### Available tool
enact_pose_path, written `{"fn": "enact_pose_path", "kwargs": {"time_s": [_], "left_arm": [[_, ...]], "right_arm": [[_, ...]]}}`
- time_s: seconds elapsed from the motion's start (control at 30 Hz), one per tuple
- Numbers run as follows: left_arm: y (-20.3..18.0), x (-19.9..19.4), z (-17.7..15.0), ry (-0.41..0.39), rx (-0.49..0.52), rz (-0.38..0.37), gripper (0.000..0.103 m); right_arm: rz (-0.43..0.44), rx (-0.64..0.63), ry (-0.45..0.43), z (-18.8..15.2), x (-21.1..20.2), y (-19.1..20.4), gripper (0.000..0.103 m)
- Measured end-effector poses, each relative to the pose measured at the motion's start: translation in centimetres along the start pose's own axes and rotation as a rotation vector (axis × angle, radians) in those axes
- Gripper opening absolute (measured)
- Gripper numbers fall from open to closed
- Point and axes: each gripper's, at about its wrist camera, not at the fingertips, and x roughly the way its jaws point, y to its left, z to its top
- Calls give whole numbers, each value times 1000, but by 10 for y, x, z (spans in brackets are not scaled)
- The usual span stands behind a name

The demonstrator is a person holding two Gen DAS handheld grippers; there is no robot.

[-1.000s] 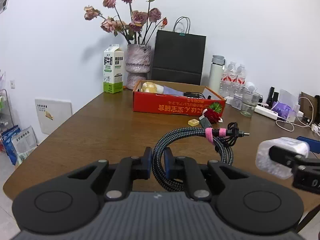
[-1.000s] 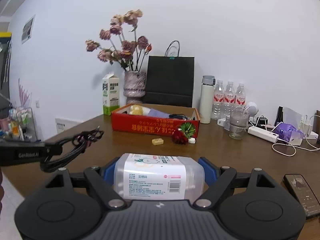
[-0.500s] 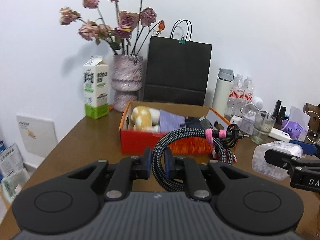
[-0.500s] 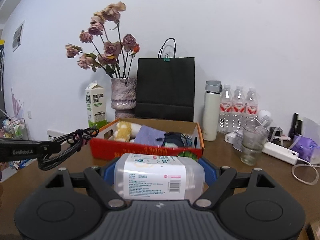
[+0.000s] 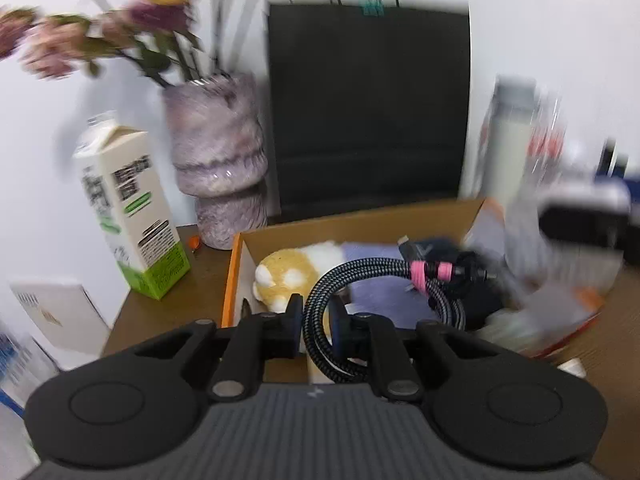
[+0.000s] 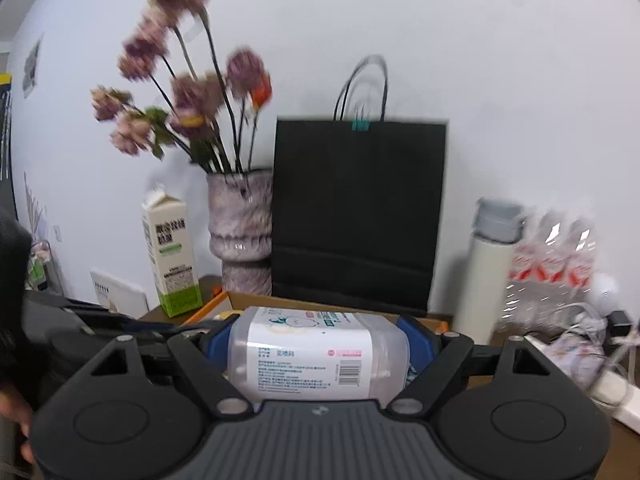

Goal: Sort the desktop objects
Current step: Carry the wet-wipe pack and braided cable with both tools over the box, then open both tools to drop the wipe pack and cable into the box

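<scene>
My left gripper [image 5: 314, 320] is shut on a coiled black braided cable [image 5: 372, 272] with pink ties and holds it over the open red cardboard box [image 5: 230, 280]. A yellow plush toy [image 5: 288, 276] and purple cloth [image 5: 380, 292] lie in the box. My right gripper [image 6: 320, 344] is shut on a clear plastic box with a white label [image 6: 316, 354], held above the box's near rim [image 6: 216, 302]. The right gripper shows blurred at the right of the left wrist view [image 5: 580, 220].
Behind the box stand a milk carton [image 5: 128, 208], a purple vase with dried flowers [image 5: 218, 160] and a black paper bag [image 5: 368, 108]. A white thermos [image 6: 488, 264], water bottles [image 6: 552, 272] and a power strip with cables [image 6: 612, 392] are at the right.
Both grippers have moved forward across the table toward the red box and now hang over it, each still holding its object. The view is motion-blurred.
</scene>
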Motion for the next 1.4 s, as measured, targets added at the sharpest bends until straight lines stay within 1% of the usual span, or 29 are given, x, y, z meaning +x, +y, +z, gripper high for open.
{"fn": "enact_pose_path", "kwargs": {"time_s": [0.03,0.1,0.2,0.27,0.37,0.43,0.47,0.5,0.53,0.63,0.7,0.8,0.9,1.03,1.13,1.17,1.2,1.4], "left_arm": [[2,13,1,22,15,6,15],[11,36,3,68,0,18,15],[20,61,3,114,-22,34,15],[23,69,2,127,-26,53,17],[26,72,-1,125,-15,42,19],[30,70,0,126,-18,29,26],[31,70,2,131,-25,28,38],[33,67,4,127,-35,27,46],[36,65,6,118,-44,23,48],[39,55,14,106,-61,28,57],[42,46,21,99,-86,32,76],[42,30,29,97,-115,19,87],[36,11,38,100,-125,17,94],[33,-21,52,96,-160,21,99],[33,-43,60,111,-201,-5,101],[32,-50,61,113,-211,-19,101],[31,-58,61,113,-217,-31,101],[16,-93,51,111,-223,-37,101]], "right_arm": [[3,11,24,1,14,-2,82],[3,38,78,1,45,-7,82],[4,77,154,-8,85,-13,82],[13,103,204,-17,109,-14,82],[25,121,249,-27,135,-13,82],[25,146,264,-30,147,-14,82],[23,156,291,-30,152,-15,82],[33,156,320,-31,156,-14,82],[44,151,345,-31,158,-13,82],[47,137,323,-25,146,-14,82],[38,143,304,-16,135,-19,83],[-4,141,280,2,114,-28,83],[-52,143,275,15,90,-40,83],[-113,124,264,29,53,-52,83],[-149,104,255,35,25,-60,84],[-156,104,248,36,15,-63,87],[-161,107,243,36,6,-65,88],[-165,98,228,24,-40,-62,88]]}}
